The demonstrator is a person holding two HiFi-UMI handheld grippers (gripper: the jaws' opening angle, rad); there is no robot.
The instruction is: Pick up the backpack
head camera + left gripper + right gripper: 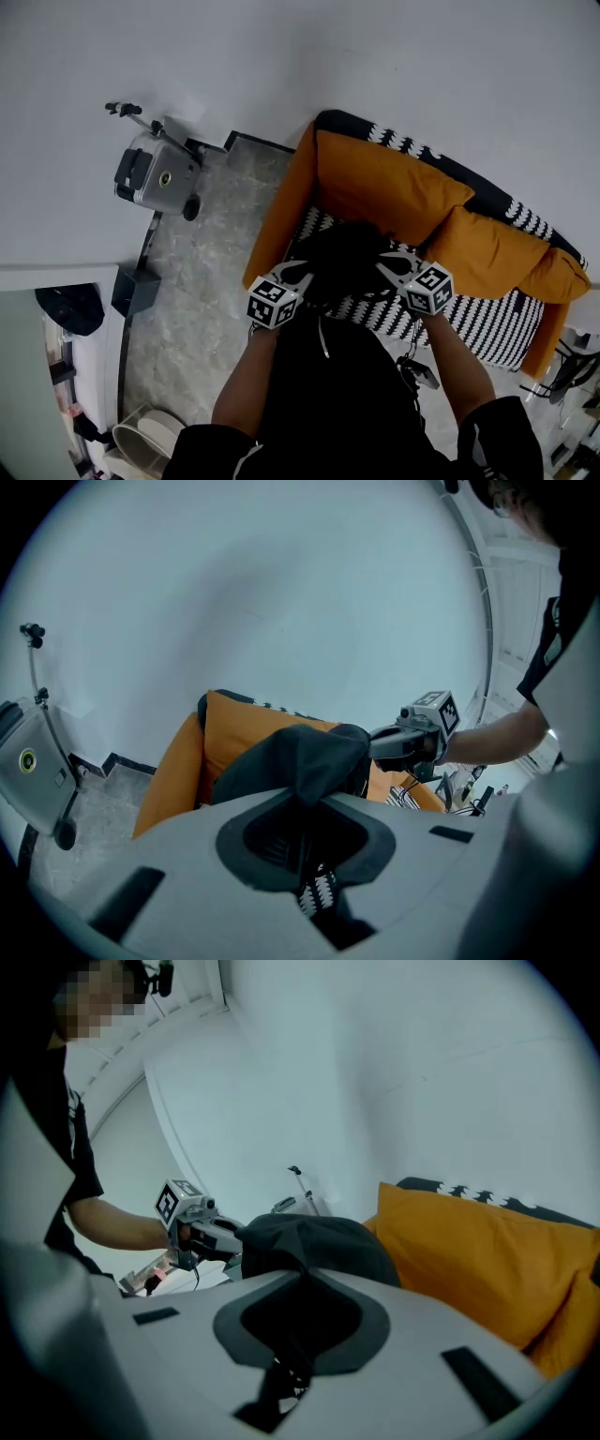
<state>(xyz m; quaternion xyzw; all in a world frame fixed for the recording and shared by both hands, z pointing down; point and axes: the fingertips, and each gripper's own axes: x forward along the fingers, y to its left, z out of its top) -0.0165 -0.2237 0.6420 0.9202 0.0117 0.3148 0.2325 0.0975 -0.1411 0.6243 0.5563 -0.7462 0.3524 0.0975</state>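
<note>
A black backpack [342,258] hangs between my two grippers above the sofa seat [478,323]. My left gripper [302,274] is shut on its left side, and black fabric [291,757] bunches up out of the jaws in the left gripper view. My right gripper [392,264] is shut on the right side, with the same dark cloth [319,1241] rising from its jaws. Each gripper view shows the other gripper clamped on the bag: the right gripper [389,745] and the left gripper [230,1238]. The bag's lower part is hidden behind the person's body.
The sofa has orange back cushions [384,187] and a black-and-white patterned seat, close under the bag. A grey wheeled case [155,173] stands by the white wall at the left on the marble floor [206,281]. Cables [562,370] lie at the far right.
</note>
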